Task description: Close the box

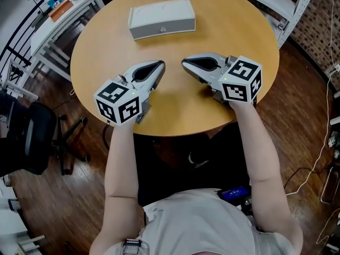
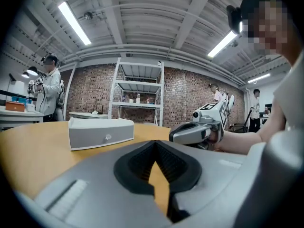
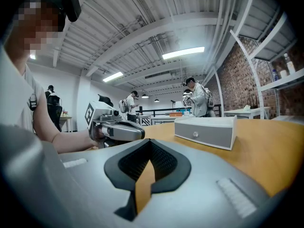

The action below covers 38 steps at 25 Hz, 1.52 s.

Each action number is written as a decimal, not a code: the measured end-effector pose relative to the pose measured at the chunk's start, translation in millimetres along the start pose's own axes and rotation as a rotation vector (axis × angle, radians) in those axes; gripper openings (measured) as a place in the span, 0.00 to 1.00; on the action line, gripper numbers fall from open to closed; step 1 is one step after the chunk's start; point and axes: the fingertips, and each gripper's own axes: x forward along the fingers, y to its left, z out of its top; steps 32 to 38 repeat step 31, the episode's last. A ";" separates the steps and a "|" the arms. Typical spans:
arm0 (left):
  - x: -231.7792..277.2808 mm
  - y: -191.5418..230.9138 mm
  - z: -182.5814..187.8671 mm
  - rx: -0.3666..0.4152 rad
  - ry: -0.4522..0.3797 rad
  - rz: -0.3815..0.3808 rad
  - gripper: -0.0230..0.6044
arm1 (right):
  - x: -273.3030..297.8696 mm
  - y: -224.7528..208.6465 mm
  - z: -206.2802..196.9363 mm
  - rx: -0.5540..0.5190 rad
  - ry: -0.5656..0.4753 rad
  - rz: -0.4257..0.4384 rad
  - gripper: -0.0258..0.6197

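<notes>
A white box (image 1: 162, 18) with a small round knob on its front stands at the far side of the round wooden table (image 1: 95, 52); its front sits flush, so it looks closed. The same box (image 2: 100, 133) appears left of centre in the left gripper view, and the box (image 3: 205, 131) lies to the right in the right gripper view. My left gripper (image 1: 161, 64) rests on the table nearer me, shut, with nothing in it. My right gripper (image 1: 184, 62) lies beside it, also shut and empty. Both tips point towards each other, well short of the box.
A black office chair (image 1: 26, 137) stands on the floor at the left. White tables (image 1: 58, 12) are at the far left and a white shelf rack (image 1: 289, 7) at the far right. Cables (image 1: 319, 158) lie on the floor at right. Other people stand in the background.
</notes>
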 end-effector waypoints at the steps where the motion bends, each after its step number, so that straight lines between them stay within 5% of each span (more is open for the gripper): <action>1: -0.1 0.2 -0.3 0.000 0.000 0.000 0.04 | 0.3 -0.1 -0.4 -0.001 0.000 0.000 0.04; 38: -3.5 1.3 0.7 -0.001 -0.003 0.002 0.04 | 3.0 2.0 0.3 -0.002 0.002 0.002 0.04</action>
